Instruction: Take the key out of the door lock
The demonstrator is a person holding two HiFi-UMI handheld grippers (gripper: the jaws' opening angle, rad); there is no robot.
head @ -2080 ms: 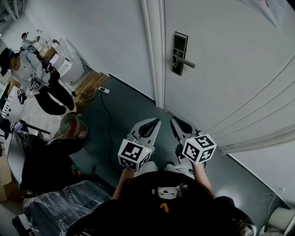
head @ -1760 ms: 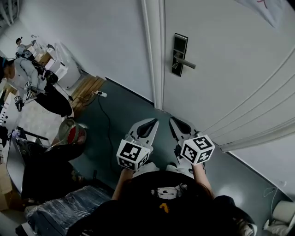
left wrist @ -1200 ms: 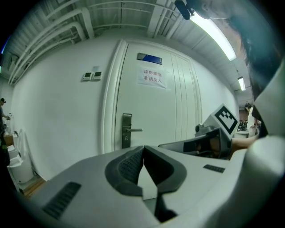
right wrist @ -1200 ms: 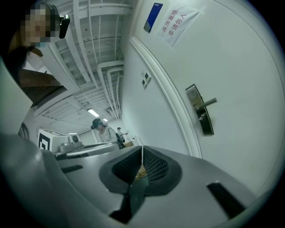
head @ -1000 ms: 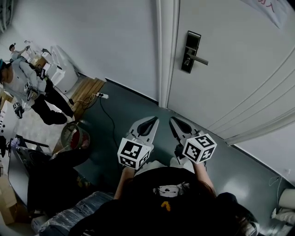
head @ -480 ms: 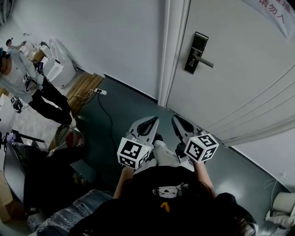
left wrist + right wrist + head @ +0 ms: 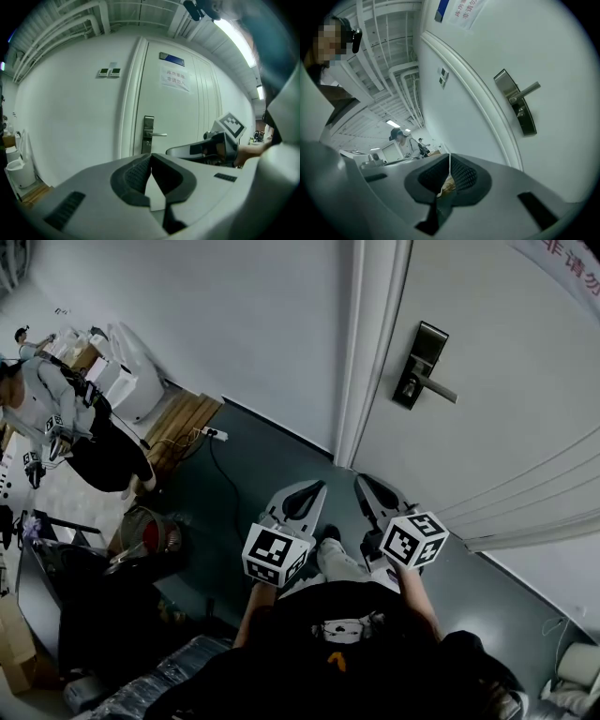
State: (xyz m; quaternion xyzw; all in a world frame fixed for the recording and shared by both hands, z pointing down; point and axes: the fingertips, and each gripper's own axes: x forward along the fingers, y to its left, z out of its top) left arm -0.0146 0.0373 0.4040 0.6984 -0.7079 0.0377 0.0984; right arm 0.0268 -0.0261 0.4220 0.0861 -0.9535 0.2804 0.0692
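Note:
The dark metal lock plate point(image 7: 419, 366) with a lever handle point(image 7: 439, 387) sits on the white door point(image 7: 506, 418), up and to the right of both grippers. Any key in it is too small to make out. My left gripper point(image 7: 317, 489) and right gripper point(image 7: 364, 484) are held low side by side over the floor, far from the lock, both shut and empty. In the left gripper view the lock plate point(image 7: 148, 134) stands straight ahead above the shut left gripper point(image 7: 151, 158). The right gripper view has the lock plate point(image 7: 516, 108) at upper right beyond the shut right gripper point(image 7: 450, 160).
The white door frame point(image 7: 372, 343) runs left of the lock, with a plain wall beyond. A person point(image 7: 56, 418) stands at far left near white bins point(image 7: 122, 371). Wooden boards point(image 7: 183, 418), a power strip with cable point(image 7: 212, 434) and a round bucket point(image 7: 150, 532) lie on the grey floor.
The lock has shifted right and slightly down in the head view as the wearer stepped closer to the door. Both grippers stay shut in the same low pose.

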